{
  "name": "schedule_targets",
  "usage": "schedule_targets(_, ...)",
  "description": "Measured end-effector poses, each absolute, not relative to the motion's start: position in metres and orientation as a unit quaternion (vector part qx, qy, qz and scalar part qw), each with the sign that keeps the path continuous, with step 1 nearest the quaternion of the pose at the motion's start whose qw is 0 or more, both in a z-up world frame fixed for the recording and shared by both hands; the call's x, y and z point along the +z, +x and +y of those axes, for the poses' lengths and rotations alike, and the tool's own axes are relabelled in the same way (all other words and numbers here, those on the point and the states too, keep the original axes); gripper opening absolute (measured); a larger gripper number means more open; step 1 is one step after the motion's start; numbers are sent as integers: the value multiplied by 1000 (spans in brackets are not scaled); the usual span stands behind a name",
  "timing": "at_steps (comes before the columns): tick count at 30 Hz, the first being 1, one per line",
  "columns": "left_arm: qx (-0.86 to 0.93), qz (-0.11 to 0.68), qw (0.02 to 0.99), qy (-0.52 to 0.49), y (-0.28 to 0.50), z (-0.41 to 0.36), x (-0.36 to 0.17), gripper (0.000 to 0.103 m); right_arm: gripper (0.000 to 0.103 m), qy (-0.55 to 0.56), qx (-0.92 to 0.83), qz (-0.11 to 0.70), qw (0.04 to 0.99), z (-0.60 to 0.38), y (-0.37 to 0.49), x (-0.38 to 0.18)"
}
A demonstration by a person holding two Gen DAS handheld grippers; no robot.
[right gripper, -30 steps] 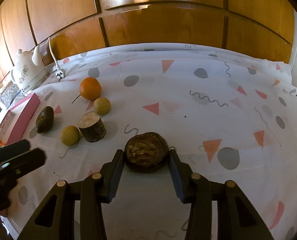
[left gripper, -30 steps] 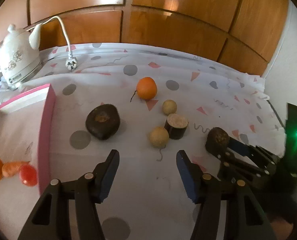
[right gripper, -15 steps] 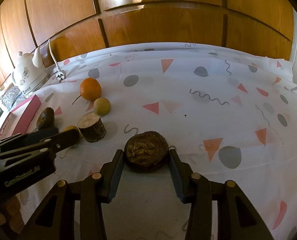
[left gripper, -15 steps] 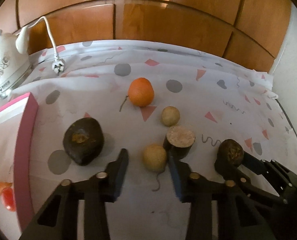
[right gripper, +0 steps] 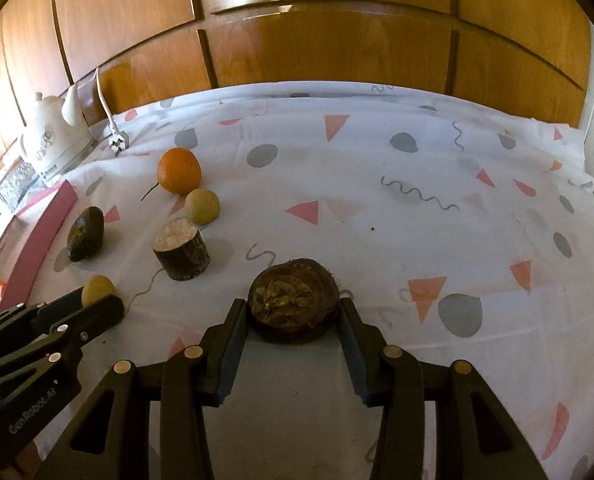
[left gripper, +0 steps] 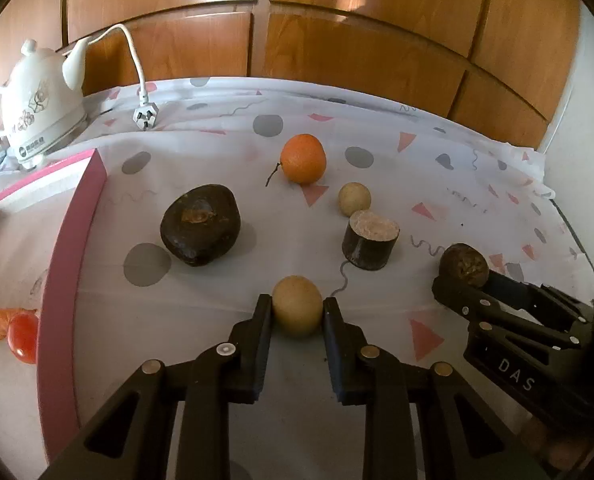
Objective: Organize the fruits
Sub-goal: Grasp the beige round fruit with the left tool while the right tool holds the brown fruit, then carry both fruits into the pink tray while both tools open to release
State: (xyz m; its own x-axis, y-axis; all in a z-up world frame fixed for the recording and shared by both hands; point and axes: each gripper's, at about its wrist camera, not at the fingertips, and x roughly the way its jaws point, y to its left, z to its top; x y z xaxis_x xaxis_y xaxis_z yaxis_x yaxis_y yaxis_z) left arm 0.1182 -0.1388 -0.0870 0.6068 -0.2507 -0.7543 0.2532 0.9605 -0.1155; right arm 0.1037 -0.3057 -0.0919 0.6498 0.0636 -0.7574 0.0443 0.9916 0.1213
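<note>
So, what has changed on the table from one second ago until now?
The left gripper moved forward to the pale round fruit and closed its fingers around it; before, it was open and short of the fruit. The right gripper stays clamped on the brown hairy fruit. The orange, the dark fruit and the cut stump did not move.

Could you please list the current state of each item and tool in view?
Left tool: closed around the tan round fruit, on the cloth.
Right tool: fingers against the brown hairy fruit, on the cloth.
Orange: loose, resting on the cloth.
Kettle: upright, plug lying unplugged.
Pink box: open, holding a red fruit.
</note>
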Motion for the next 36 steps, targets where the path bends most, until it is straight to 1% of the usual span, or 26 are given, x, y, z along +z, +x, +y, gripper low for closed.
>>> schedule_targets(15,-142,419,897,4,118,-140,-85,24,46,57,0,417,907,-304,103,-92)
schedule_targets(19,-145,424,894,1,113,-137,-76,24,46,57,0,416,908,-304,104,-92)
schedule_targets(21,-145,413,899,6,107,-135,-65,24,46,56,0,416,908,-304,103,-92)
schedule_targets(25,-147,393,908,-2,96,-124,-41,24,46,50,-3,417,908,-302,104,-91)
schedule_targets(28,-141,393,909,-16,91,-108,-29,24,46,48,-5,417,908,-302,104,-90)
schedule_targets(36,-94,377,921,-23,74,-59,-14,24,46,45,-5,418,907,-301,104,-90)
